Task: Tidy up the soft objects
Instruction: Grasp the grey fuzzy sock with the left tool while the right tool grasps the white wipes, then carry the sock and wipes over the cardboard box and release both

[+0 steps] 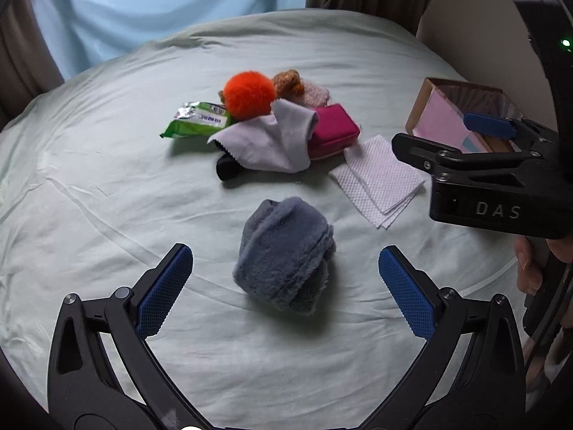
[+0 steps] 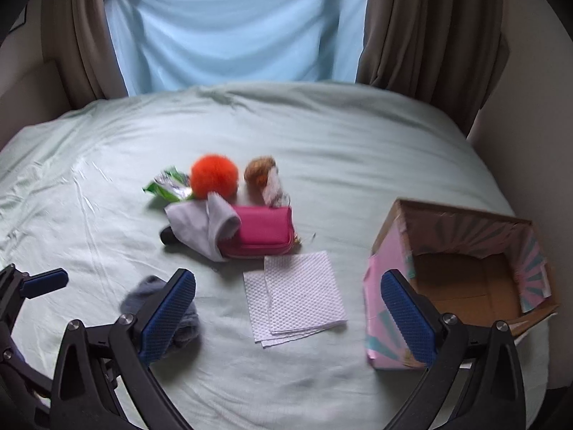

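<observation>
A fuzzy grey-blue bundle (image 1: 284, 254) lies on the pale green bed sheet (image 1: 107, 197), just ahead of my open left gripper (image 1: 284, 288), between its blue pads without touching them. In the right wrist view the same bundle (image 2: 186, 322) is partly hidden behind my left finger. My right gripper (image 2: 288, 319) stands open over folded white tissues (image 2: 297, 299), holding nothing. Farther back lies a pile: orange pom-pom (image 1: 249, 95), brown plush (image 1: 288, 82), grey cloth (image 1: 272, 139), magenta pouch (image 1: 333, 130), green wipes pack (image 1: 197, 120).
An open cardboard box (image 2: 462, 279) with pink patterned sides stands at the right, its inside showing only bare cardboard. A black object (image 1: 227, 170) pokes out under the grey cloth. Curtains and a blue sheet hang behind the bed. A hand (image 1: 530, 265) holds the right tool.
</observation>
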Available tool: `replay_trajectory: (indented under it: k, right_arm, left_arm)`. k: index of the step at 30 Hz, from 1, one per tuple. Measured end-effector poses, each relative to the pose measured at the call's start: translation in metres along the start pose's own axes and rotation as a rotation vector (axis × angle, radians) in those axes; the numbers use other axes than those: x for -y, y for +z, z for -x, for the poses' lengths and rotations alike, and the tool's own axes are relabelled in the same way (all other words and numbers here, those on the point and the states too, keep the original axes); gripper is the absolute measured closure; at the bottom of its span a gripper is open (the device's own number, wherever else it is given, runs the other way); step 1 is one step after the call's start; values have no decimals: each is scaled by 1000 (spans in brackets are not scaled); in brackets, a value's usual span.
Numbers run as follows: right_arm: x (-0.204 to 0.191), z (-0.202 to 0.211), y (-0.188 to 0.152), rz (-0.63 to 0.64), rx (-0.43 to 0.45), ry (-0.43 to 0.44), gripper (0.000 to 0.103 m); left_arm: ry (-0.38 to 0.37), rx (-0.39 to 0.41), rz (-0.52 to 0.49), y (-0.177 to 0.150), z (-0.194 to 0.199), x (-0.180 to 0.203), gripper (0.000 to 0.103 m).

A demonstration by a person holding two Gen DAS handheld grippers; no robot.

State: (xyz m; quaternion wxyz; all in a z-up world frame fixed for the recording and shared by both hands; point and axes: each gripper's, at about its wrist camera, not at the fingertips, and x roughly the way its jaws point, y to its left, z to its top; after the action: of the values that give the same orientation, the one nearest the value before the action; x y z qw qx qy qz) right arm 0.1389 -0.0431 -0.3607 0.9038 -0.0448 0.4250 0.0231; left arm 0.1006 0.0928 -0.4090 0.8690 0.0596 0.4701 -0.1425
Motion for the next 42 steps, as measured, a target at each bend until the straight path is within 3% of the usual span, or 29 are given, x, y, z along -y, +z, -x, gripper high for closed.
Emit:
replay_trajectory:
  k: [7,14,16,18,21,24,32,37,42]
  right_arm:
    - [2,-85,-27,27,-82,-36,1]
    - [13,-123,-35,28,-131,-31,1]
    - [15,-126,-36,22,-130,-15,1]
    - [18,-128,-37,2,-131,5,1]
    - [26,-130,-39,-49,-139,46,5]
    - [25,-126,-40,-43,-133,58,17]
    - [7,-110,-41,-5,-120,81,72]
    - [13,-99,-36,-59,-119,85,87]
    - [10,-83,-21,-73,-101,82,88]
  left_arm:
    - [-19,-46,0,-13,-62,1,0]
    - [-25,-81,-25,-13,-93,7,2]
    - [-25,-90,-19,-13,-96,5,8]
    - [-8,-106,-14,-12,-101,2,23]
    - [-29,-115,8,-9,-104,-6,28]
    - [-37,-112,6,-5,-104,-6,32]
    - [-49,-113,21,0,-93,-11,37]
    - [-52,-89,13,3,-77,-18,39]
    - [-49,-56,21,12,-52,-20,39]
